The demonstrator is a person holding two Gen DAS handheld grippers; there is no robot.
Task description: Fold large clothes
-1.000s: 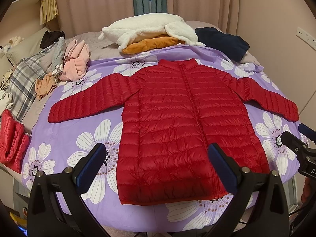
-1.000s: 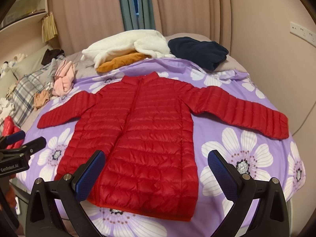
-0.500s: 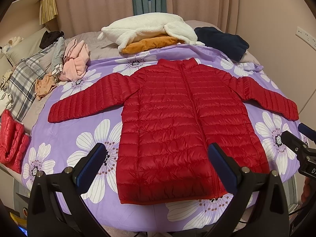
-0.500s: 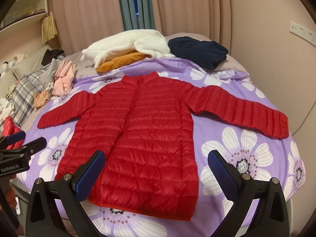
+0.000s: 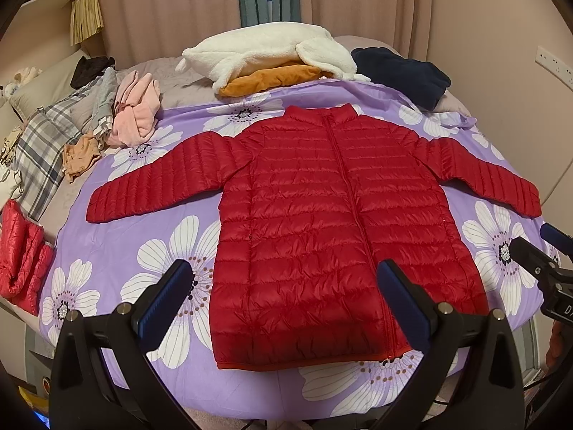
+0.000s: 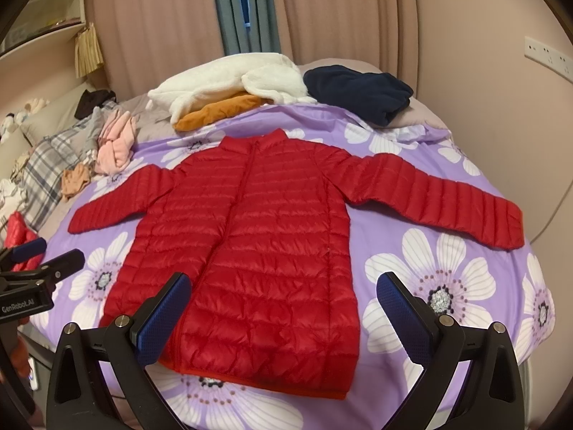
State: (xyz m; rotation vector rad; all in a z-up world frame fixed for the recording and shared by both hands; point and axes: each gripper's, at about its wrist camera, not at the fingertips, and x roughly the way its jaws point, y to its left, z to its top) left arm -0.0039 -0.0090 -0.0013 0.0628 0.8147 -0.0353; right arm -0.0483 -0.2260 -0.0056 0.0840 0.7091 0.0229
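**Red jacket spread flat, both grippers wide and empty**

The left hand-held gripper (image 5: 283, 294) hangs above the near edge of the bed, its blue-padded fingers (image 5: 163, 295) spread far apart and gripping nothing. Straight ahead of it, partly framed between those fingers, lies the red quilted puffer jacket (image 5: 322, 229) — front up, zipped, collar pointing away, both sleeves stretched out to the sides on the purple bedsheet with large white flowers (image 5: 118, 247). The jacket's hem sits just beyond the fingertips, not touching them.

The right hand-held gripper (image 6: 283, 294) hovers likewise, jaws wide and empty; from it the jacket (image 6: 258, 243) lies ahead and slightly left, with the right sleeve reaching out past its right finger.

Beyond the collar, far from both grippers, sit a white fleece garment piled over an orange one (image 5: 272, 53) and a folded navy garment (image 5: 401, 75). Far left of the left gripper lies a crumpled pink garment (image 5: 138, 111), and near the bed's left edge — a folded red quilted piece (image 5: 21, 251).
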